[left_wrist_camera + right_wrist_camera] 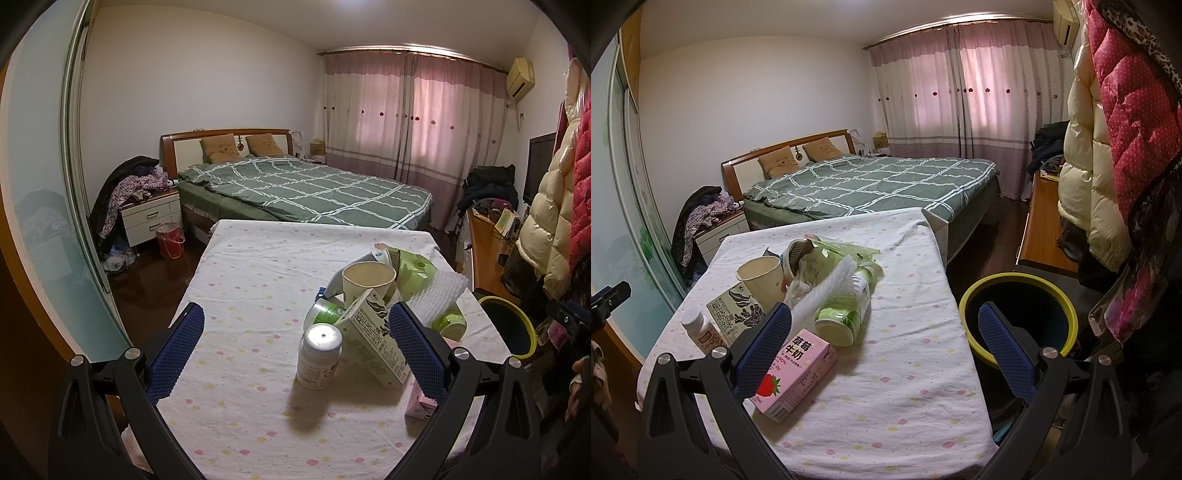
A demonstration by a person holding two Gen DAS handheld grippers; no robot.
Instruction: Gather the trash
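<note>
A bedroom, with a desk covered in a white dotted cloth in front of a green checked bed. A pile of trash sits on the desk toward its right side.

The left wrist view looks across the desk from its near end. The left gripper hangs just above the cloth with its jaws spread wide and nothing between them. Between the blue pads stand a white pill bottle, upright, and a green-and-white tea carton leaning beside it. Behind them is a paper cup, tipped on its side with its open mouth facing the camera and nothing visible inside. Only a corner of the pink milk carton shows here, at the lower right.

The right wrist view shows that pink strawberry milk carton in full, lying flat near the desk's front edge, just beside the left pad of the right gripper. Its jaws are also wide and hold nothing. This view also shows a green yoghurt bottle on its side, white foam wrap and a crumpled green packet.

A yellow-rimmed bin stands off the desk's right edge; its dark inside shows no contents.
</note>
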